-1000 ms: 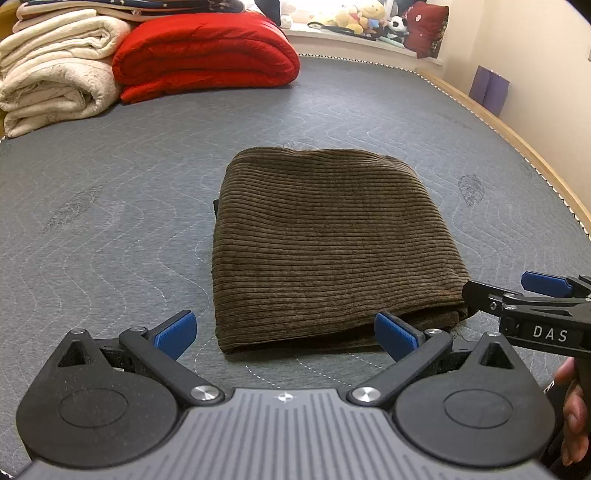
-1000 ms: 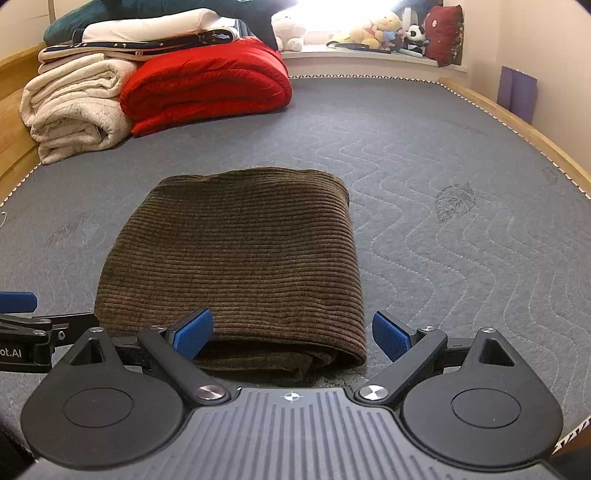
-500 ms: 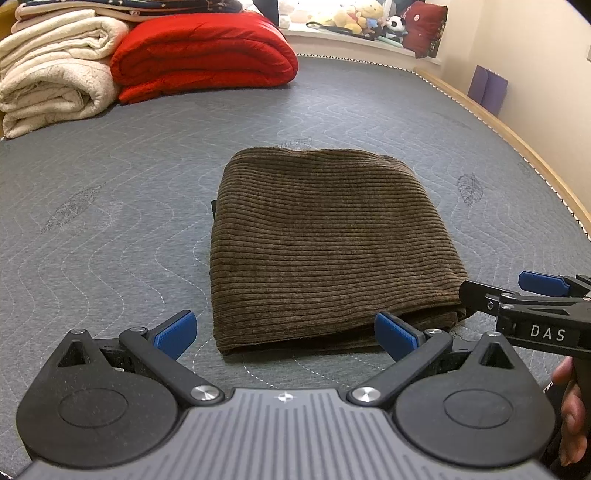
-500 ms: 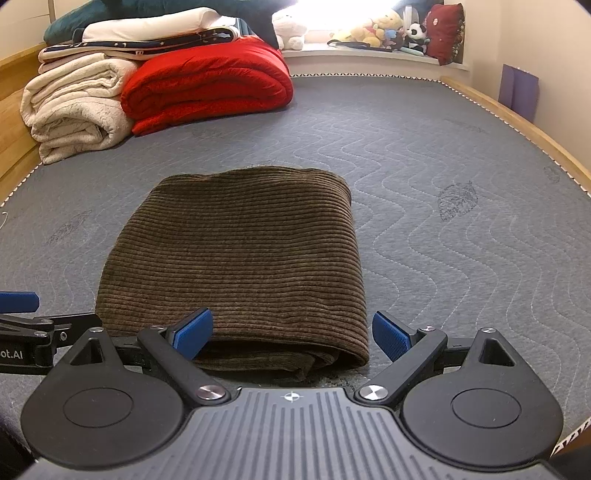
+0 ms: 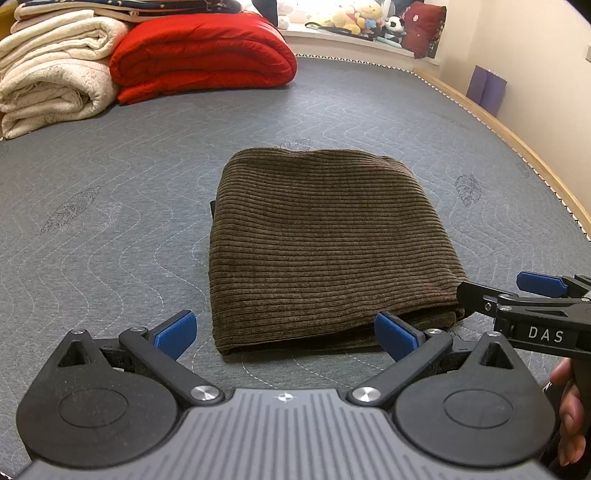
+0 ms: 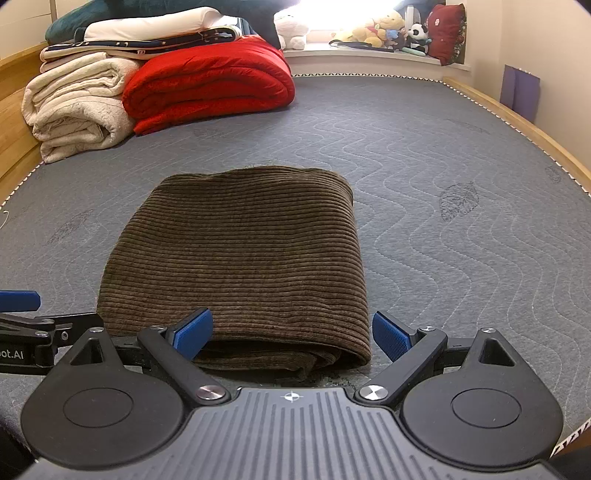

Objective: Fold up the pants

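pants (image 5: pixel 325 243): brown corduroy, folded into a thick rectangle, lying flat near the middle of the mattress (image 5: pixel 110 192); rounded fold at the far end, open layered edges at the near end.

left gripper (image 5: pixel 284 332): released, 2 blue pads spread wide, holding nothing; it hangs just short of the near left corner of the pants, the right-hand pad close to the near edge, whether touching I cannot tell.

right gripper (image 6: pixel 291 332): also released and empty; its pads straddle the near right corner, the left-hand pad in front of the cloth edge.

stage, my judgement: the fold looks finished or 1 fold from finished.

risk 1: the near edge shows at least 2 loose layers; a pinch there could catch only the top layer and peel the bundle open.

risk 2: both grippers crowd the same near edge, side by side; a careless move could knock them together or drag the corner askew.

risk 3: corduroy is thick and springy, so the top may lift if not pressed.

risk 4: a small dark bit pokes out at the left side, likely an untucked piece.

surroundings: red blanket (image 6: pixel 207 77) and cream blanket (image 6: pixel 77 107) stacked at the far left, well apart from the pants; stuffed toys (image 6: pixel 380 31) on the far ledge.
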Motion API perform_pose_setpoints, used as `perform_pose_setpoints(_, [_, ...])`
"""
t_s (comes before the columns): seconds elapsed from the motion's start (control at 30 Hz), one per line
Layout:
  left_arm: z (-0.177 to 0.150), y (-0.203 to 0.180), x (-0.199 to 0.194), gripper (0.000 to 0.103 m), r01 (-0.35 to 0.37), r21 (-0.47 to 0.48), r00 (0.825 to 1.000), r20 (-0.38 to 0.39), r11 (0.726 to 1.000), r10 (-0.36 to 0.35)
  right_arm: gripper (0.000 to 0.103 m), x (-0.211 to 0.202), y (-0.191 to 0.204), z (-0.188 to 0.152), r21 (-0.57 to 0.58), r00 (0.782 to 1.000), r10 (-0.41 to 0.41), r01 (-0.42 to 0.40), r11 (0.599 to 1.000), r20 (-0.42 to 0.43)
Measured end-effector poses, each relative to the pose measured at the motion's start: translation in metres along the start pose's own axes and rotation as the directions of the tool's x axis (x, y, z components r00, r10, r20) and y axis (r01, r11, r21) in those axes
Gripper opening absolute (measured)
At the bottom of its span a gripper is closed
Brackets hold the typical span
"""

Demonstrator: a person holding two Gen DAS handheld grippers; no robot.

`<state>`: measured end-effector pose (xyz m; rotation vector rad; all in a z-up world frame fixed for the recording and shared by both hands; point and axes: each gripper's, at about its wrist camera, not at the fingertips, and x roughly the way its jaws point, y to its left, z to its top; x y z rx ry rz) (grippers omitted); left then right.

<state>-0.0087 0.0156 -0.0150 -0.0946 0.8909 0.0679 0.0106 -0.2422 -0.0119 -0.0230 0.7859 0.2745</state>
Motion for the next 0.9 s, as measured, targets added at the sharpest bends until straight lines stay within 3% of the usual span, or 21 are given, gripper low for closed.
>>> perform_pose_setpoints(0.9, [-0.0006, 0.0036, -0.0012, 0.103, 0.005, 0.008, 1.0, 0.004, 1.0, -0.005, 0.094, 0.0001, 0.0007, 0.0001, 0.002, 1.0, 0.0, 0.0, 1.0, 0.0])
